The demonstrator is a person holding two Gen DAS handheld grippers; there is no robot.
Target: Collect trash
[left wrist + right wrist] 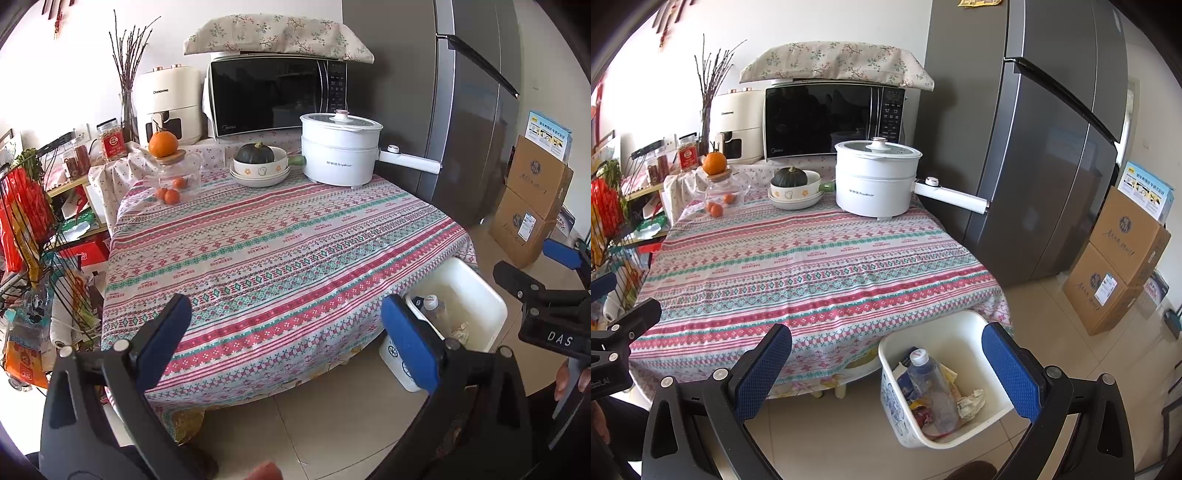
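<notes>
A white trash bin point(964, 332) stands on the floor at the table's near right corner; it also shows in the left wrist view point(480, 291). It holds a clear plastic bottle point(932, 387), a crumpled paper point(971, 402) and wrappers. My left gripper point(284, 339) is open and empty, held over the near edge of the table with the patterned cloth point(280, 251). My right gripper point(886, 369) is open and empty, at the table's near edge beside the bin. The right gripper also shows at the right of the left wrist view point(546, 295).
At the back of the table stand a white electric pot point(877, 177), a pan with a green squash point(792, 184), a glass jar with oranges point(720, 184), a microwave point(834, 118) and an air fryer point(735, 127). A grey fridge point(1045, 147) and cardboard boxes point(1119, 258) are right. A wire rack point(33, 236) is left.
</notes>
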